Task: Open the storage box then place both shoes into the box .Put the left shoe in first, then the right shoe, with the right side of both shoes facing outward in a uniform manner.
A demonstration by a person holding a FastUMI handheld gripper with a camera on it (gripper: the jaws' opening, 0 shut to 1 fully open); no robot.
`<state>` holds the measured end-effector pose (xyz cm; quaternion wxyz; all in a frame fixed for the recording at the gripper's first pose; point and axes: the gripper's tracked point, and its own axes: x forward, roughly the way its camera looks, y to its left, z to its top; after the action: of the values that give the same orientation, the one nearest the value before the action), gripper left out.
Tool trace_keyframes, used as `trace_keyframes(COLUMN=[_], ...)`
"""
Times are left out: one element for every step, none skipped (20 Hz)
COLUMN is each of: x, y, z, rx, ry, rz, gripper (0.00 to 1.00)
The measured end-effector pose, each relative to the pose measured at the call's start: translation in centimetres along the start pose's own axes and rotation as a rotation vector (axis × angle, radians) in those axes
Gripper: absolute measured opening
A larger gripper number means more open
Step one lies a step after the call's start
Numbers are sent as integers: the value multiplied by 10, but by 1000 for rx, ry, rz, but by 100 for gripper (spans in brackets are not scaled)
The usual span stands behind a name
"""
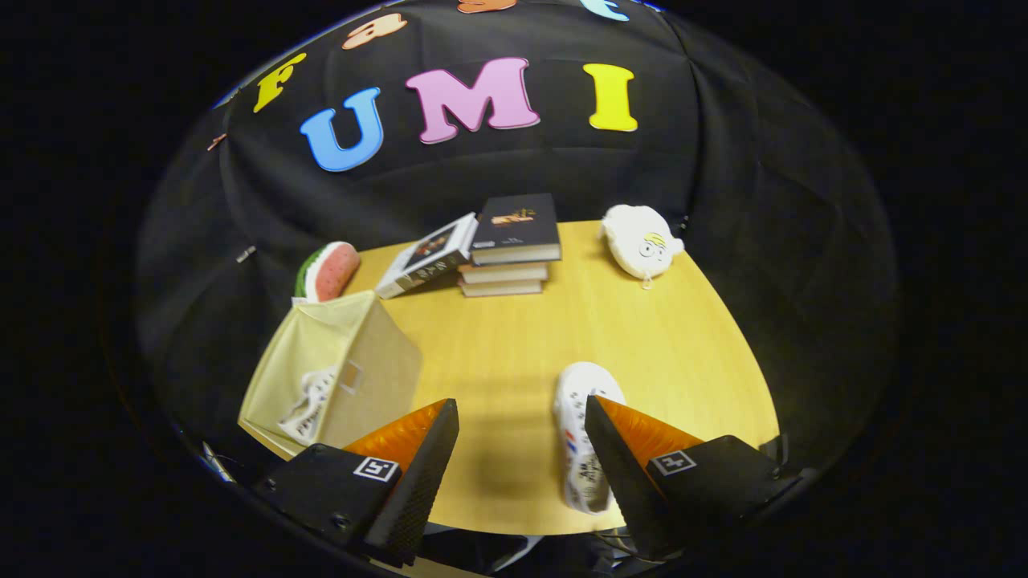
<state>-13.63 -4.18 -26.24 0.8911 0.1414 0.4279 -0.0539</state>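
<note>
While the gripper (522,417) gapes wide, one shoe (580,433) lies beside its finger.

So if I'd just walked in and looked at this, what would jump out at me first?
Probably the white shoe lying on the wooden table, right against one finger of the open gripper. Next, the pale fabric storage box beside the other finger, already open with the other shoe inside. Beyond them sit a stack of books, a watermelon-slice toy and a white plush toy.
</note>
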Motion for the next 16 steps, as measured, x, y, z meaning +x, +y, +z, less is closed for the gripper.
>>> trace_keyframes(x=[6,11,16,23,30,37,44,52,61,71,78,88,95,104,112,118], y=[-18,-34,-47,-57,-66,-72,-74,-78,-82,-84,-86,-89,-88,-87,-87,-87], z=[-14,-27,-40,-51,-65,-77,-86,-94,-100,-104,-104,-100,-94,-89,-82,-75], rx=[1,-2,-9,-18,-38,-58,-76,-96,-112,-115,-109,-94,-69,-55,-51,-45], ry=[31,56,78,93,119,148,170,190,209,221,218,203,186,169,142,107], rz=[-27,-53,-75,-91,-102,-108,-106,-110,-113,-117,-126,-136,-135,-136,-135,-141], gripper=[97,97,96,94,91,89,88,86,85,84,80,77,71,69,69,68])
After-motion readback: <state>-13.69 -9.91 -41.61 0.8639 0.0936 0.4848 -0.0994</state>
